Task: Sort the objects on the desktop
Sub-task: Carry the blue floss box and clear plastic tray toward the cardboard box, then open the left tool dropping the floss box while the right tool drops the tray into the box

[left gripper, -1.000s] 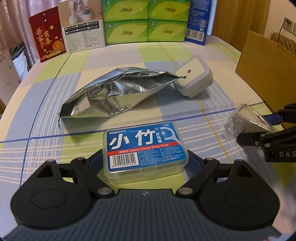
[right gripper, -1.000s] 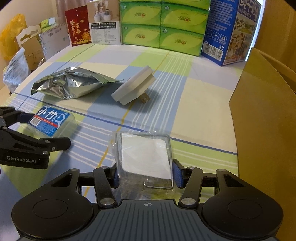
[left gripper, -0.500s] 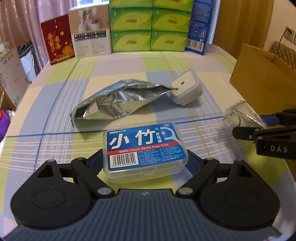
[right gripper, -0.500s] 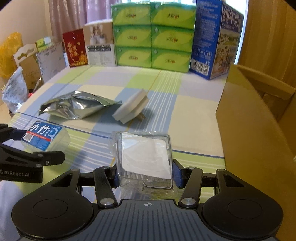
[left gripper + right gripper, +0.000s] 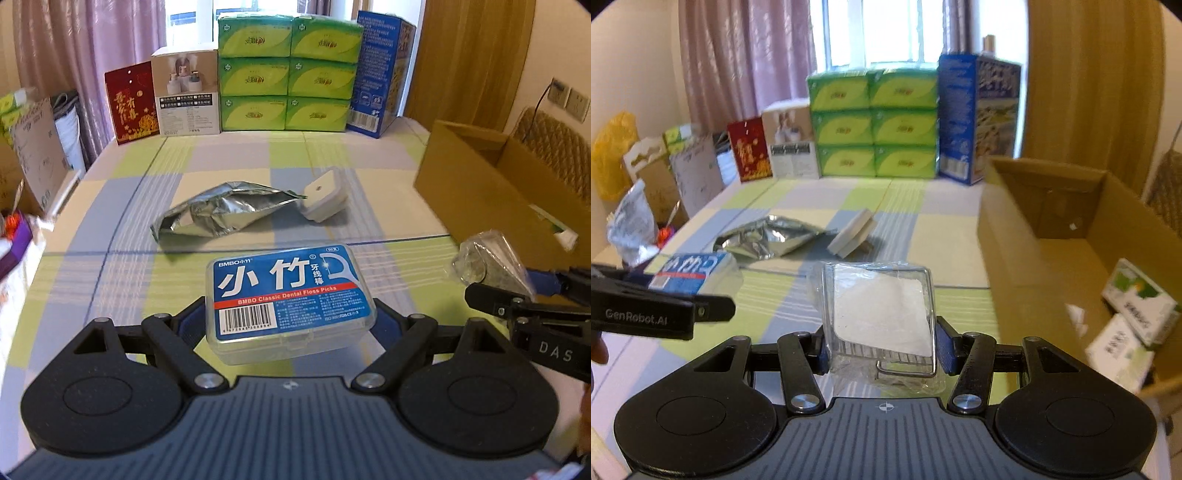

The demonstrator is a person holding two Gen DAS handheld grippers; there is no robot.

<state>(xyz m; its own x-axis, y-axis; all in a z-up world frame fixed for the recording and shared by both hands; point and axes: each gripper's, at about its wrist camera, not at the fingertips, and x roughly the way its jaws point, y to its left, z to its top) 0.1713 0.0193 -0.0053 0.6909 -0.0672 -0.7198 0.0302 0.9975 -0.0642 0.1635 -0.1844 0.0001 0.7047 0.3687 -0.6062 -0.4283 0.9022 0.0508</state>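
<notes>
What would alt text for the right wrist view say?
The right gripper holds a clear plastic packet above a checked tablecloth, beside an open cardboard box. At left, the left gripper holds a blue floss-pick box.

the left gripper (image 5: 290, 325) is clamped on a floss pick box (image 5: 290, 301). the right gripper (image 5: 882, 349) is clamped on a clear packet (image 5: 881, 319), both raised above the desk.
</notes>
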